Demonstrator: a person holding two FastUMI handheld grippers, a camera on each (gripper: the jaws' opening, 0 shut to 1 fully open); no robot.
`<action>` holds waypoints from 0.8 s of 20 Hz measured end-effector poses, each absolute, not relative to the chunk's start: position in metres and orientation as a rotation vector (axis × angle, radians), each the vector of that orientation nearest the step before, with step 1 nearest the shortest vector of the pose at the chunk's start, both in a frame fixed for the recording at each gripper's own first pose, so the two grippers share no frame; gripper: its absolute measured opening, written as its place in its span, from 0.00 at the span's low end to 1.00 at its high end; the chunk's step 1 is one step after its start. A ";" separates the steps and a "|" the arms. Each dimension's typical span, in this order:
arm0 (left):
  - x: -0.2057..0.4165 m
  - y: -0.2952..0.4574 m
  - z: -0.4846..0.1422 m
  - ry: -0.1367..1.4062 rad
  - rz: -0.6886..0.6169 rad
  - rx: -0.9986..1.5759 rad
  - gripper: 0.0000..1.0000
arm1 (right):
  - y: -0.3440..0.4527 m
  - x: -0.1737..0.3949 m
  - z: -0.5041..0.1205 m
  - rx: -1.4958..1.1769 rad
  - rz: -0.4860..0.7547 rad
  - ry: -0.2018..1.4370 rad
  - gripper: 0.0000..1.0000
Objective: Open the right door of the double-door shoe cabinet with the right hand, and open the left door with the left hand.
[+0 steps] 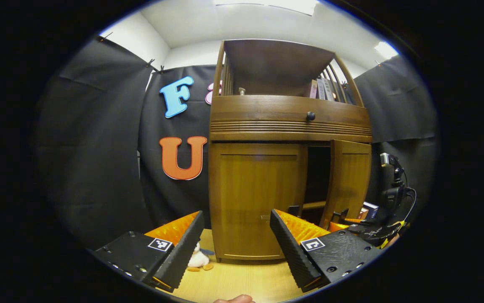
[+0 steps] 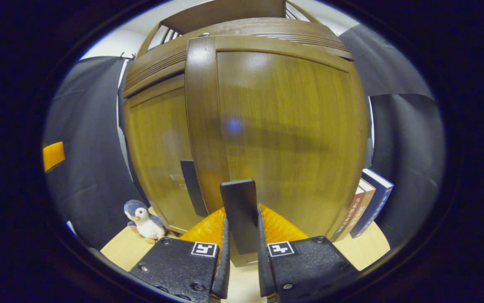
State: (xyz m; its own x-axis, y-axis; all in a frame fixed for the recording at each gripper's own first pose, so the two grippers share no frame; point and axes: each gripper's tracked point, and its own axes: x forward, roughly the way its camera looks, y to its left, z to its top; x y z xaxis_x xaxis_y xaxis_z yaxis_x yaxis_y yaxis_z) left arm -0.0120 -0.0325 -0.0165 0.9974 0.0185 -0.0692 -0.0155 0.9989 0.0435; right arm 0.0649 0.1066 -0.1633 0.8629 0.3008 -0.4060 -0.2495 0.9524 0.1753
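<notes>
Brown wood of the shoe cabinet stands ahead in the left gripper view; its right door is partly swung out, the left door is closed. The left gripper waits wide apart. In the right gripper view, the right gripper pinches the dark handle of the right door; I would pull along the hinge arc, steadily.

My left gripper hangs with jaws spread wide and nothing between them; my right gripper has both fingers pinching a flat handle
</notes>
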 end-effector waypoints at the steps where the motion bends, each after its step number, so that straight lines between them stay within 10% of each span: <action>1: -0.012 -0.037 -0.016 0.072 0.008 0.046 0.95 | 0.102 0.059 -0.162 0.120 0.288 0.444 0.31; 16: -0.014 -0.108 -0.024 0.096 -0.138 0.058 0.95 | 0.019 -0.012 -0.156 0.122 0.205 0.460 0.26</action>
State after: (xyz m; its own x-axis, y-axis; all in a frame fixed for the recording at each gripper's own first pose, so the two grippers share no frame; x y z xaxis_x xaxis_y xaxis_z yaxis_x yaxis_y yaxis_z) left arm -0.0142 -0.1076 -0.0242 0.9860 -0.1341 -0.0991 0.1396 0.9889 0.0509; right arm -0.0119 0.0187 -0.1560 0.8759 0.2230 -0.4278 -0.1682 0.9723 0.1625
